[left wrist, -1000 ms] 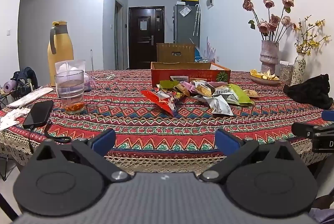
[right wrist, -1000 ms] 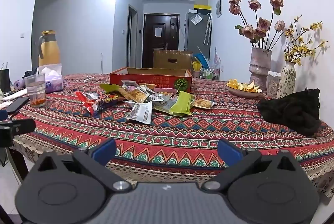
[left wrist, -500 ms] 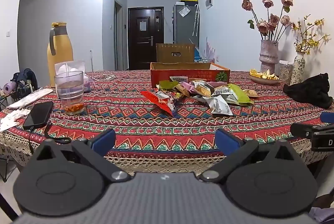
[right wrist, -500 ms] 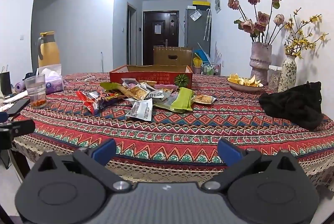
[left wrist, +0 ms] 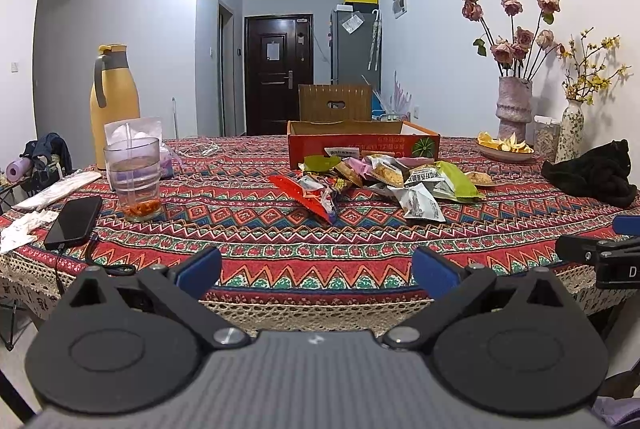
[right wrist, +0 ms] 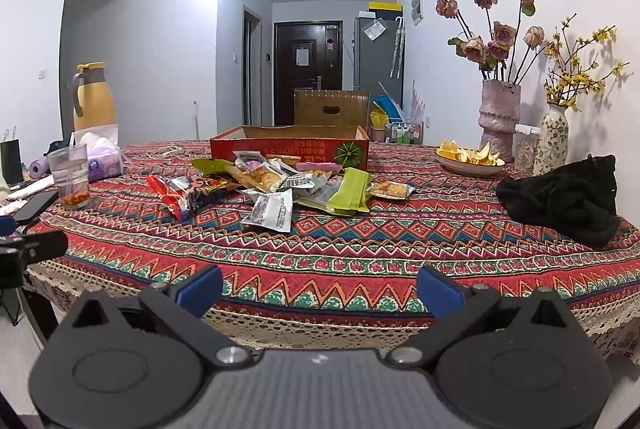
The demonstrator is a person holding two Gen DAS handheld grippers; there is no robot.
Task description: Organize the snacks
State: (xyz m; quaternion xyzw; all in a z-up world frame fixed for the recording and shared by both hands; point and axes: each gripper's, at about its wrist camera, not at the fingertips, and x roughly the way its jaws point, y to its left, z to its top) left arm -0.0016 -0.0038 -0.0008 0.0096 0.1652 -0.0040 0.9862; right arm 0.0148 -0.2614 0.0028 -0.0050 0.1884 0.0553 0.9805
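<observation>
Snacks (right wrist: 280, 185) are piled loose on the tablecloth (right wrist: 360, 241), just in front of the red cardboard box (right wrist: 288, 145); nothing is seen sorted yet. Left gripper (left wrist: 316, 269) and right gripper (right wrist: 318, 287) are held wide and empty, short of the table edge, so all the picking is judged outstanding.

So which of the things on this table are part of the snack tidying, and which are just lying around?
Part of the job:
- pile of snack packets
- red cardboard box behind the pile
- left gripper and right gripper, both open and empty

Just lying about:
- yellow jug
- plastic cup
- phone
- black cloth
- plate of peels
- two flower vases
</observation>
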